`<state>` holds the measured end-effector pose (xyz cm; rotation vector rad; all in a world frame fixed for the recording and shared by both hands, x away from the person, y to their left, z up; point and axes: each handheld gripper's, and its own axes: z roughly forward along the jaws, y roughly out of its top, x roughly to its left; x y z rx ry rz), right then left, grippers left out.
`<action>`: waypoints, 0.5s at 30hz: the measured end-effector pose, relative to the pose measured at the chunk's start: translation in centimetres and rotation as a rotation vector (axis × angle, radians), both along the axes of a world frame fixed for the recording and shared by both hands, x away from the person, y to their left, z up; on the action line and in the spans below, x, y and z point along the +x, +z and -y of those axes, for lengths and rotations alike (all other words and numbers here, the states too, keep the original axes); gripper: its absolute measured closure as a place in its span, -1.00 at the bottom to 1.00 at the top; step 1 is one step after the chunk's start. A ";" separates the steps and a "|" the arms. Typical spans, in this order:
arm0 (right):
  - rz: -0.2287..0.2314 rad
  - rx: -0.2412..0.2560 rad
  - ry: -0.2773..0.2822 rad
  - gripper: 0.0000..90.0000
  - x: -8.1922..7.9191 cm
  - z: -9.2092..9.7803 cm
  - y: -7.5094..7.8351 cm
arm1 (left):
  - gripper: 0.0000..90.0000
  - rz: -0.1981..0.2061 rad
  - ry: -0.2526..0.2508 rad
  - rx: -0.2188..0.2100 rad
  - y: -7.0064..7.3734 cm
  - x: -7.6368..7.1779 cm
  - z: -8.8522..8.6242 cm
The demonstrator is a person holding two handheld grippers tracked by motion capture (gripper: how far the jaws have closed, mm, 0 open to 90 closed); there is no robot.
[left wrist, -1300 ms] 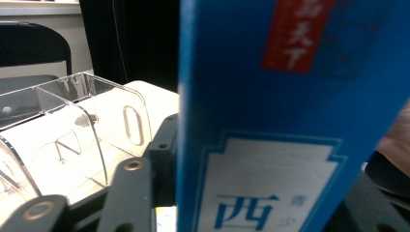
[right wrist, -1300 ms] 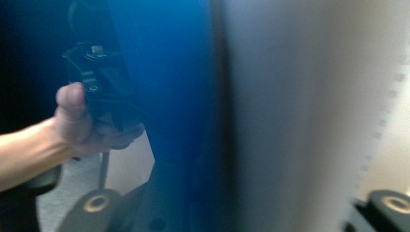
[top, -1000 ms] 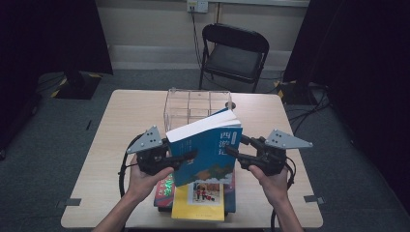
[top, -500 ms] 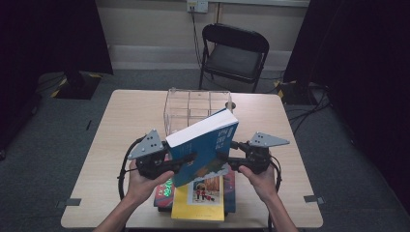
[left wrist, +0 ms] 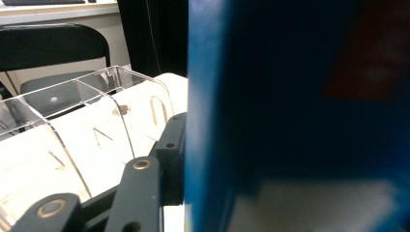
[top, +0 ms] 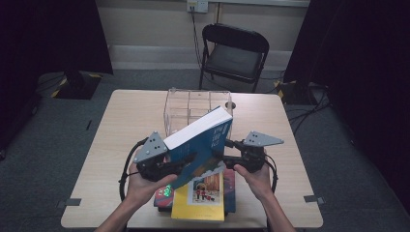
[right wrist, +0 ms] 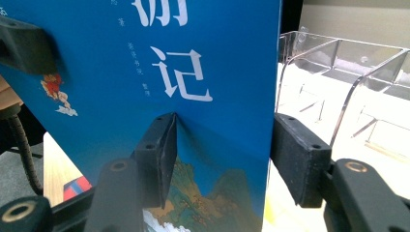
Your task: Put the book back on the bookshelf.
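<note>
A thick blue book (top: 203, 140) with white characters on its cover (right wrist: 145, 58) hangs tilted over the table, held from both sides. My left gripper (top: 188, 162) is shut on its lower left part. In the left gripper view one finger (left wrist: 169, 150) lies against the blue cover (left wrist: 290, 121), and the other finger is hidden behind it. My right gripper (top: 226, 154) is shut on the book's right edge, with a jaw on each face of the book (right wrist: 220, 159). The book's upper corner points toward the clear rack (top: 186, 106).
Under the held book, a stack of books topped by a yellow one (top: 200, 195) lies near the table's front edge. The clear divided rack (right wrist: 348, 67) stands mid-table on the wooden table (top: 130, 121). A black folding chair (top: 234, 53) stands beyond the far edge.
My right gripper has slid left toward the book's middle. The book has tipped a little steeper. The left gripper has dropped slightly.
</note>
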<state>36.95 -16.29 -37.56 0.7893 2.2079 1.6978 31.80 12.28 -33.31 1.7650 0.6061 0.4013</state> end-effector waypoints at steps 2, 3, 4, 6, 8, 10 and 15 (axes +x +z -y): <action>0.000 0.000 -0.001 -0.01 0.0 0.0 0.0 | 0.22 0.011 0.006 -0.001 -0.1 0.2 0.4; -0.002 -0.001 -0.003 -0.01 0.0 0.0 0.0 | 0.22 0.008 0.005 -0.003 -0.1 0.2 0.4; -0.005 -0.002 -0.004 -0.01 0.0 0.0 0.0 | 0.22 0.008 0.001 -0.004 -0.1 0.3 0.3; -0.001 -0.001 -0.002 -0.01 0.0 0.0 0.0 | 0.22 0.004 0.007 -0.008 -0.2 0.3 0.2; -0.002 -0.001 -0.004 -0.02 0.0 -0.1 0.0 | 0.22 0.007 0.000 -0.009 -0.2 0.3 0.2; -0.002 -0.001 -0.002 -0.01 0.0 0.0 0.0 | 0.21 0.005 -0.002 -0.014 -0.2 0.4 0.2; -0.003 -0.001 -0.007 -0.01 0.0 -0.1 0.0 | 0.10 0.014 -0.014 -0.014 -0.2 0.4 0.3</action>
